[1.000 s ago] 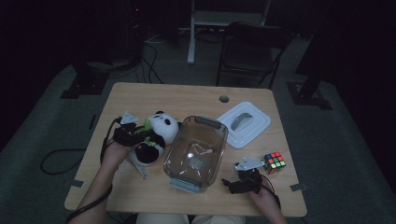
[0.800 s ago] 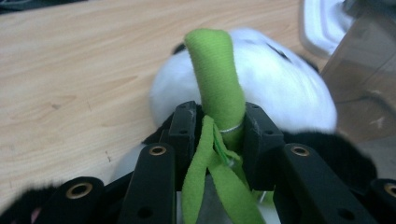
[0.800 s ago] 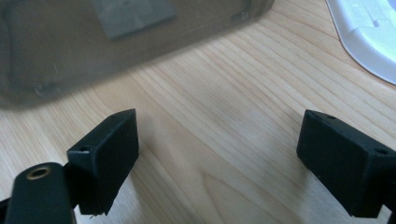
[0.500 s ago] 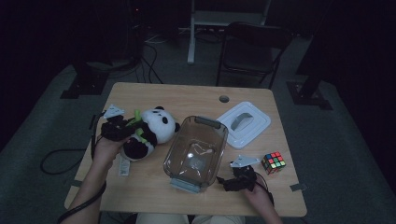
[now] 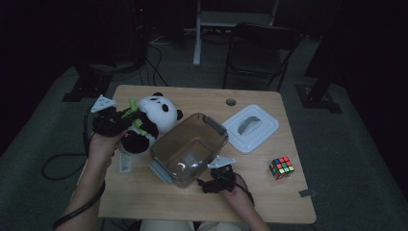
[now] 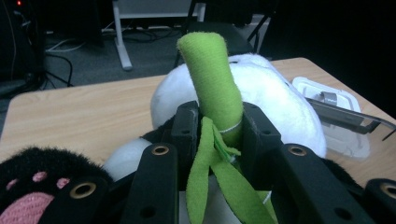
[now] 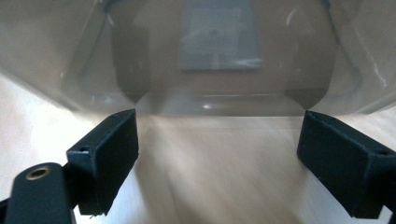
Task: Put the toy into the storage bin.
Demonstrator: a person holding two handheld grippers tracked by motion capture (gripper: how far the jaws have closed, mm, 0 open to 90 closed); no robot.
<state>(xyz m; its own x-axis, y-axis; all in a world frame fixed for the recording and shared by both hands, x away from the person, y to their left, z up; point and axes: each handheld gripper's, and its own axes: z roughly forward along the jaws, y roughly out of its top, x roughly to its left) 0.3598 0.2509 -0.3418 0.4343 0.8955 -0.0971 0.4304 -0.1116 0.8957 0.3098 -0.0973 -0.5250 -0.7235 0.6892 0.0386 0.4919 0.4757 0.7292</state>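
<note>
**Panda lifted by its bamboo, box waiting**

Left gripper (image 5: pixel 111 121) near the left edge of the wooden table (image 5: pixel 269 202), jaws clamped on the green felt bamboo stalk (image 6: pixel 212 88) of the black-and-white plush panda (image 5: pixel 151 118). Pads pressed in from both sides, with green leaves dangling between the jaws in the left gripper view. Jaws just closed a touch further on that stalk. Panda bunched up beside the gripper, just left of the clear brown-tinted plastic storage box (image 5: pixel 190 149), which sits mid-table, open and seemingly empty.

Right gripper (image 7: pixel 219 154) near the front edge, jaws spread wide and gripping nothing, pointed straight at the near wall of the box. Blur on the tabletop in the right gripper view. In the high view, right gripper (image 5: pixel 217 182) just at the box's front corner.

White rectangular lid with a grey handle (image 5: pixel 250 127) lying toward the right edge, well clear. Multicoloured puzzle cube (image 5: pixel 281 167) further right, near the front.

Risks, judged from here: thin felt stalk as the sole hold on a bulky toy, so a swing, twist or slip looks likely, and stitching could strain. Hanging body could catch the box rim and shove or tip the light container. Wide-open right jaws close to the wall could nudge the box off line before bracing it.
</note>
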